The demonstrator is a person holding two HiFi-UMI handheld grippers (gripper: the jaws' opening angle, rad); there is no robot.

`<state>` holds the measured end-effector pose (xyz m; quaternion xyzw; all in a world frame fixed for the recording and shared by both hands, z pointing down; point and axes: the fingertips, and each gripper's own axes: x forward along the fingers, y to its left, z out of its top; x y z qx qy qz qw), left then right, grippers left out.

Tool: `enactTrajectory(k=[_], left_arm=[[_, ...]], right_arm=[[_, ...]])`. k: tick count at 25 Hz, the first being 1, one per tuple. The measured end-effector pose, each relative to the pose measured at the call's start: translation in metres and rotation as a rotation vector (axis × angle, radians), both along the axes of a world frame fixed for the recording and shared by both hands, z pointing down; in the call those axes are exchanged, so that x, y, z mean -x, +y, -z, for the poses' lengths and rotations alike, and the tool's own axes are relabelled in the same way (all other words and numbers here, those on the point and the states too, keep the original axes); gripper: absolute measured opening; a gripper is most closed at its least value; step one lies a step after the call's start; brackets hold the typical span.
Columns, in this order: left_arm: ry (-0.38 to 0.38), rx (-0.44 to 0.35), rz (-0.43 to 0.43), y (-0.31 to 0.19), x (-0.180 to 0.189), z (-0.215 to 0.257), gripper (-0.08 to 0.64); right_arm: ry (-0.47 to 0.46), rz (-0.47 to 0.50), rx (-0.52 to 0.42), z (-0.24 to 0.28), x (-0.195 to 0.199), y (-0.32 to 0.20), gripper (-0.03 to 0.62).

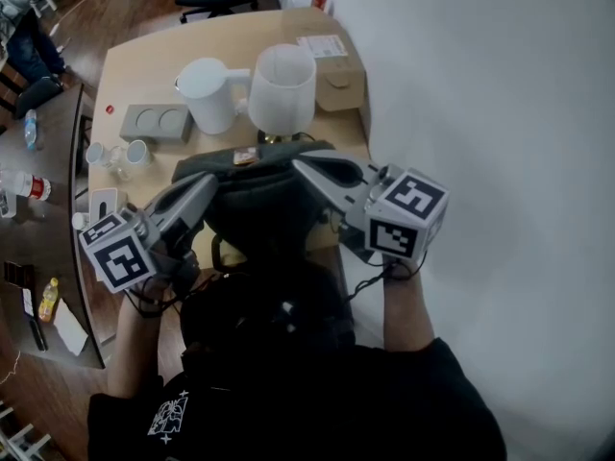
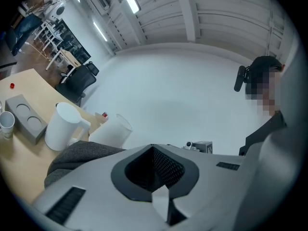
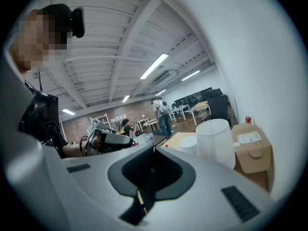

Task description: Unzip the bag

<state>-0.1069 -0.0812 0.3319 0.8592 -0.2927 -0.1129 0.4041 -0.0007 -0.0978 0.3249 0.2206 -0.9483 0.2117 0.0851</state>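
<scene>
1. The left gripper (image 2: 152,147) has its jaws pressed tight together, tip to tip. I can see nothing pinched between them.
2. The right gripper (image 3: 154,148) has its jaws pressed together too. Nothing shows between its tips.
3. The bag (image 1: 259,200) is dark grey. It sits at the near edge of the table (image 1: 135,65), right in front of the person.
4. In the head view, the bag lies between the two grippers. The left jaws point in at its top from one side, and the right jaws point in from the other side.
5. I cannot tell if either pair of tips touches the bag.
6. In the left gripper view, the bag's grey cloth is low and to the left of the jaws. The right gripper shows just past the tips.
7. Past both pairs of jaws, farther back on the table, stand a white jug (image 1: 209,94) and a see-through tub (image 1: 282,86). They are close beside each other.
8. A cardboard box (image 1: 332,70) sits just behind the tub.
9. A grey block (image 1: 157,121) with two round dips lies beside the jug, on the left jaws' side.
</scene>
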Motion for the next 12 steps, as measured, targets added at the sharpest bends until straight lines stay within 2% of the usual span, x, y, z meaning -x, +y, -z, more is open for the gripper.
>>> enactTrajectory(k=[12], left_arm=[[0.019, 0.037, 0.024, -0.005, 0.026, -0.003, 0.002]], right_arm=[[0.006, -0.045, 0.008, -0.001, -0.017, -0.013, 0.009]])
